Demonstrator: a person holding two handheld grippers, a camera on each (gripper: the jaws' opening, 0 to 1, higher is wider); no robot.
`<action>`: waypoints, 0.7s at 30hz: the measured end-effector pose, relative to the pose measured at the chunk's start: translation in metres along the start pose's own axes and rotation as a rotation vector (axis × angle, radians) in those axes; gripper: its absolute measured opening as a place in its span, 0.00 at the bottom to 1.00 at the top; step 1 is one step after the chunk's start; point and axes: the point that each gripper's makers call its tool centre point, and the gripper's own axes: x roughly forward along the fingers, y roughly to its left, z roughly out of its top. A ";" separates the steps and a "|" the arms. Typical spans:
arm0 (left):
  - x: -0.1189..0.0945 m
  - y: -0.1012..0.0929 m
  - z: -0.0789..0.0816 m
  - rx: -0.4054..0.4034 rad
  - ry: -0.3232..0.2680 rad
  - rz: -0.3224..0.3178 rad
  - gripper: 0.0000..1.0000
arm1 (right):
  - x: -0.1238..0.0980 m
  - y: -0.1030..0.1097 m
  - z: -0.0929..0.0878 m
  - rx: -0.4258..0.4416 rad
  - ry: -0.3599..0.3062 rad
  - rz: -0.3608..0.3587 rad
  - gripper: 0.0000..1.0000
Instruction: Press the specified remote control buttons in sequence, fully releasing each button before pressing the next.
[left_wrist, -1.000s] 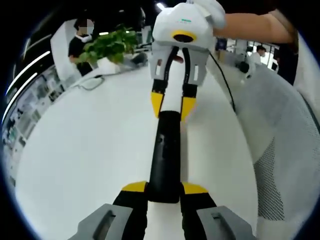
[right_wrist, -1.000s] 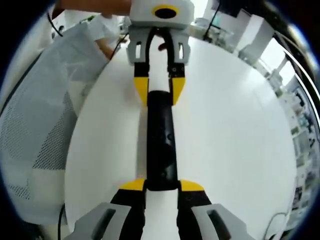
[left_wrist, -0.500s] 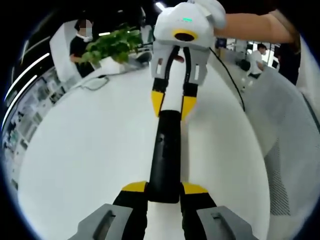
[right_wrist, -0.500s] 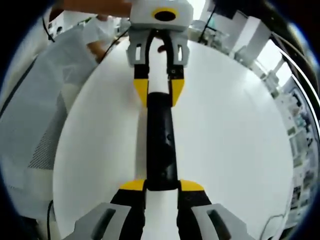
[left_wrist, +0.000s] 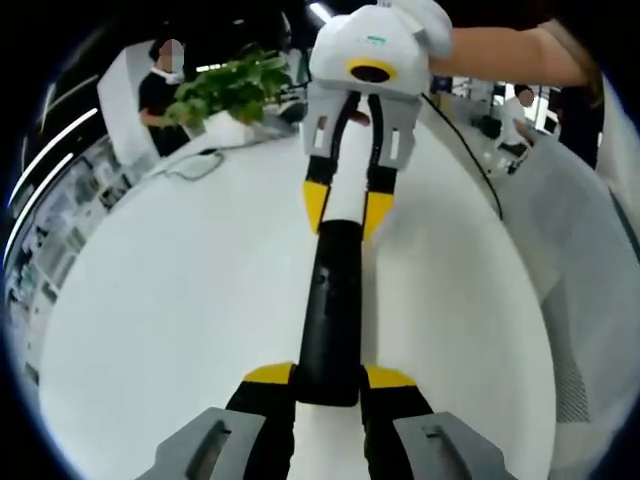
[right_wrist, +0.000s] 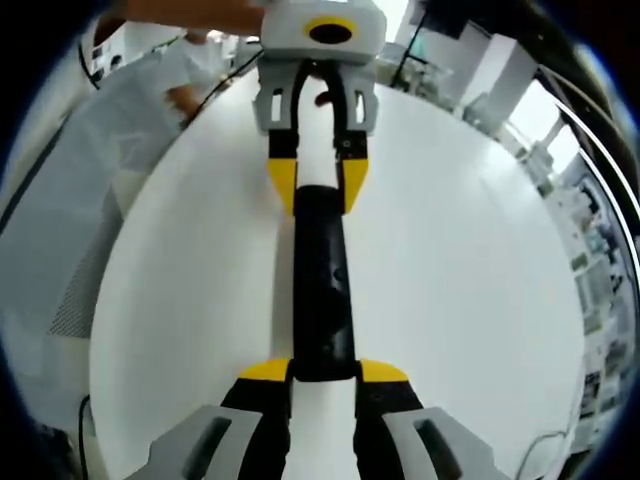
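Black remote (left_wrist: 328, 310) clamped endwise in both grippers' jaws over white table (left_wrist: 180, 300); plant (left_wrist: 228, 88) in left gripper view.

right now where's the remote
The black remote is held end to end above the white table, between the left hand-held gripper and the right hand-held gripper.

Slim black remote control (left_wrist: 328, 310) (right_wrist: 323, 290) held lengthwise

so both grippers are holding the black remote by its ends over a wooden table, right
Not quite: the table is white, not wooden, as the left gripper view shows. The rest holds: the left gripper and the right gripper each grip one end of the black remote above it.
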 end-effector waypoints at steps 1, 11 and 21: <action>0.000 0.002 0.000 0.001 0.001 0.001 0.23 | 0.000 -0.002 0.000 0.000 -0.001 -0.002 0.20; 0.005 0.020 -0.004 0.000 0.009 0.008 0.23 | 0.006 -0.020 0.000 -0.006 -0.002 -0.013 0.20; 0.010 0.034 -0.006 0.004 0.027 0.015 0.23 | 0.014 -0.035 -0.003 -0.008 0.000 -0.027 0.20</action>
